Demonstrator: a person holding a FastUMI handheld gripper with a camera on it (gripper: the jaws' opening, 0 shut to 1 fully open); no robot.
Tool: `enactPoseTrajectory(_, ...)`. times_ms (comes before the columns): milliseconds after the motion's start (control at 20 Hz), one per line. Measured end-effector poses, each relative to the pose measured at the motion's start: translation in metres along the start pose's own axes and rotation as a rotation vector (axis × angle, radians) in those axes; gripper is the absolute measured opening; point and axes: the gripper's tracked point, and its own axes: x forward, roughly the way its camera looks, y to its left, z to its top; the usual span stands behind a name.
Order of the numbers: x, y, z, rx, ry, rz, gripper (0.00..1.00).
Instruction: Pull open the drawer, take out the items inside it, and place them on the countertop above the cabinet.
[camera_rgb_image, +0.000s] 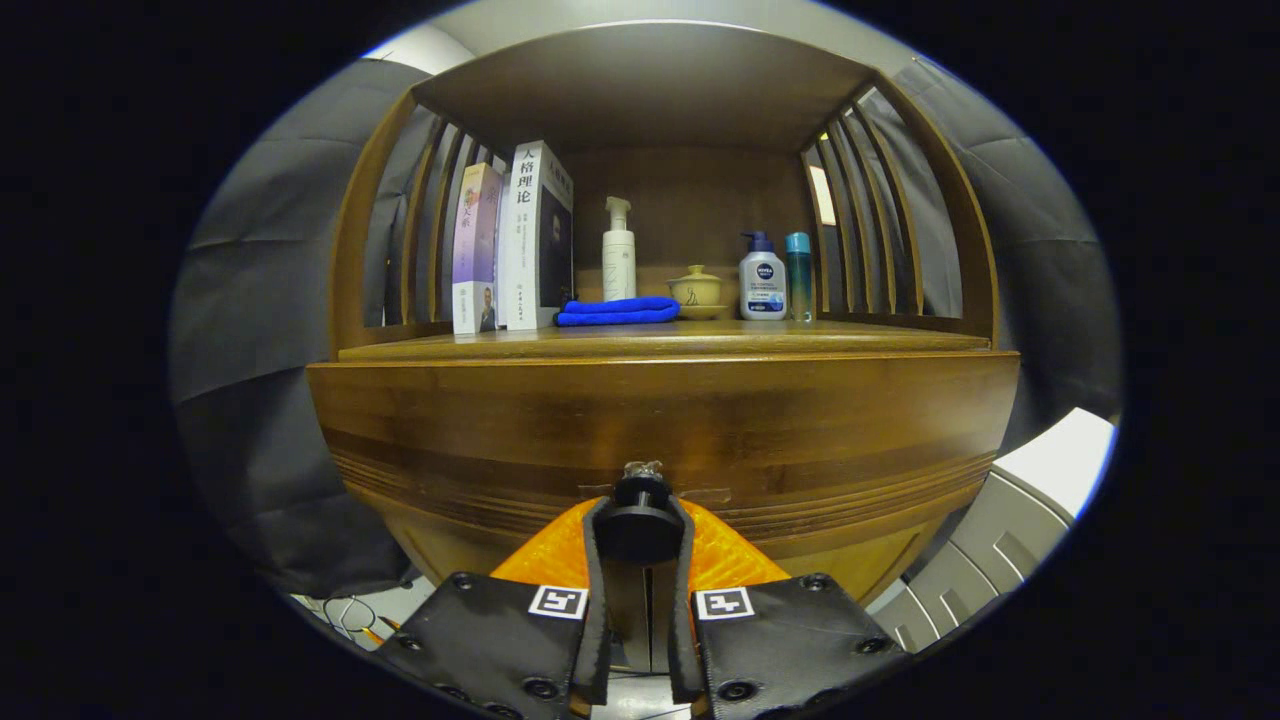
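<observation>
In the gripper view, your gripper (640, 530) was clamped on the drawer knob (640, 522), one finger pressing each side. The knob sat on the closed drawer front (660, 430), directly below the countertop (660, 343). Above the knob, a blue cloth (618, 311) lay there.

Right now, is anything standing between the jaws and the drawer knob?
No. The gripper already has its jaws closed on the black knob of the wooden drawer, one on each side, with nothing between. The drawer looks not yet pulled out.
</observation>
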Motion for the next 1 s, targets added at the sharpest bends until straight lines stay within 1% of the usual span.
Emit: enactPoseTrajectory(1000,-0.098,0.005,-0.026,-0.024,0.003,0.045,0.25)
